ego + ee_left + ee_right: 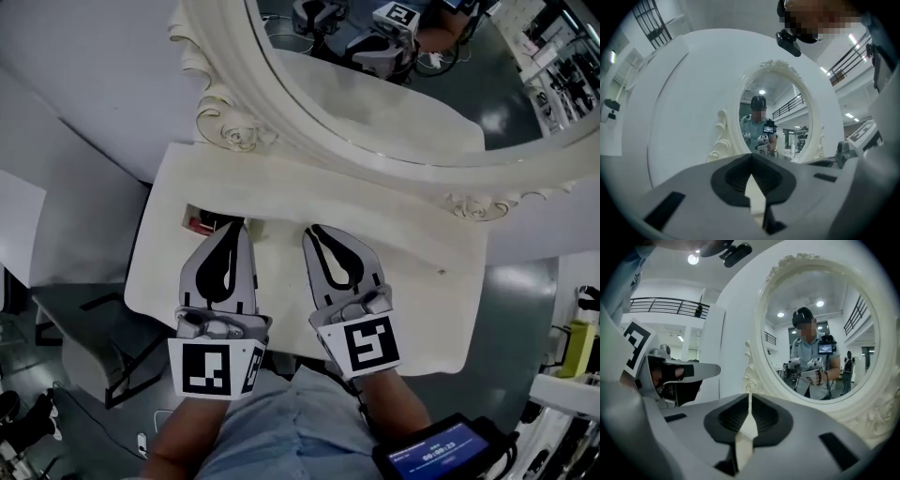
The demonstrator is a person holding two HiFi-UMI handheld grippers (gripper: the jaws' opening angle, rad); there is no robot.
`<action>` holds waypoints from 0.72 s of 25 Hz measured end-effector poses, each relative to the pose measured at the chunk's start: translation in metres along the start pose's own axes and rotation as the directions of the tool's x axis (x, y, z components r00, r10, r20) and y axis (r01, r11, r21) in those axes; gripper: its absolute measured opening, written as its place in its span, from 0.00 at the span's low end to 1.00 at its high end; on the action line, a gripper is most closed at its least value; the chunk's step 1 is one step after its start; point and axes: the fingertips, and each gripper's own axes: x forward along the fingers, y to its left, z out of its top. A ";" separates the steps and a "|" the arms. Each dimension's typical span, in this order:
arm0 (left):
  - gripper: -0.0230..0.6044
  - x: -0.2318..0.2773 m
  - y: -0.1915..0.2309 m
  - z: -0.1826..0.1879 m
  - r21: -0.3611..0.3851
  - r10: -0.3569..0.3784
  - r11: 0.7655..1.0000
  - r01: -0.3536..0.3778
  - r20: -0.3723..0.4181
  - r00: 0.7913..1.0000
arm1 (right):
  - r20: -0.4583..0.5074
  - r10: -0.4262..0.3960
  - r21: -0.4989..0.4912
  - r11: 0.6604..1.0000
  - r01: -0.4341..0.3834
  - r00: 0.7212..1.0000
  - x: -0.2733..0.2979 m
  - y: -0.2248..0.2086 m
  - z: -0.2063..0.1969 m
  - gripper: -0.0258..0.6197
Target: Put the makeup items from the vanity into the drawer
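Head view: below the mirror [309, 131], the left gripper [242, 228] and right gripper [312, 231] hang side by side over the vanity [422, 309]. A small red item [198, 223] lies just left of the left one. Left gripper view: jaws together, empty (mirror straight ahead). Right gripper view: the same, pressed together on nothing.

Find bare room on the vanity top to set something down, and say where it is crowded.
Bare: the stretch of vanity top between the right gripper and its right edge, below the mirror frame. Crowded: the left, where a small reddish item lies beside the left gripper.
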 end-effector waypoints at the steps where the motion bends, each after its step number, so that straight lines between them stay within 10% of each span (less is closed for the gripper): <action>1: 0.04 -0.001 -0.009 0.006 0.012 -0.005 1.000 0.005 0.013 1.000 | 0.016 -0.013 -0.003 1.000 0.013 1.000 -0.009 -0.005 0.006 0.06; 18: 0.04 -0.029 -0.087 0.057 0.123 -0.056 0.992 0.038 0.146 0.988 | 0.161 -0.134 -0.061 0.988 0.145 0.978 -0.096 -0.041 0.052 0.04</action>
